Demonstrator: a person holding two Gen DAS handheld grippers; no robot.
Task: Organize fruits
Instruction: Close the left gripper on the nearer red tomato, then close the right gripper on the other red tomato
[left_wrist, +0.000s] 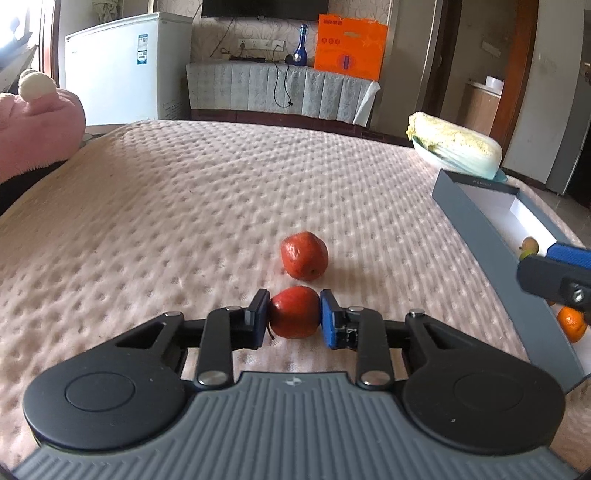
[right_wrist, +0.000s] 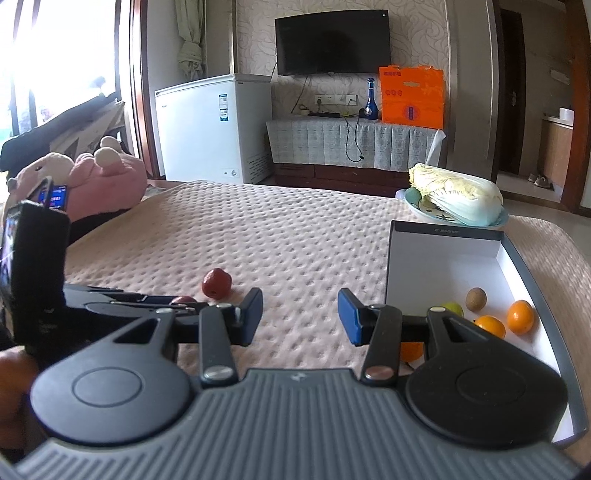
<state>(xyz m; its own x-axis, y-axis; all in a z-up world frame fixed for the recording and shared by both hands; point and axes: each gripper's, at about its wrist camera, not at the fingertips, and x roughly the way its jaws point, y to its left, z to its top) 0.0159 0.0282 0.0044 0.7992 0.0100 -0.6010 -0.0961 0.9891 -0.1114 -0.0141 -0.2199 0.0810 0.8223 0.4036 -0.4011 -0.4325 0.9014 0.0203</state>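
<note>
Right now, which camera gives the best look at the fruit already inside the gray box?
The right wrist view: the gray box is seen from above, showing oranges, a brown fruit and a green one. The left wrist view shows mostly its outer wall, with only glimpses of fruit.

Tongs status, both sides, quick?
Left tongs: closed on the near red apple, pads pressing both sides.
Right tongs: open, nothing between them.

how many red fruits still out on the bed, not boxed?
2. One round red fruit is clamped between the left gripper's pads; the other red fruit lies loose just beyond it. None seem hidden.
</note>
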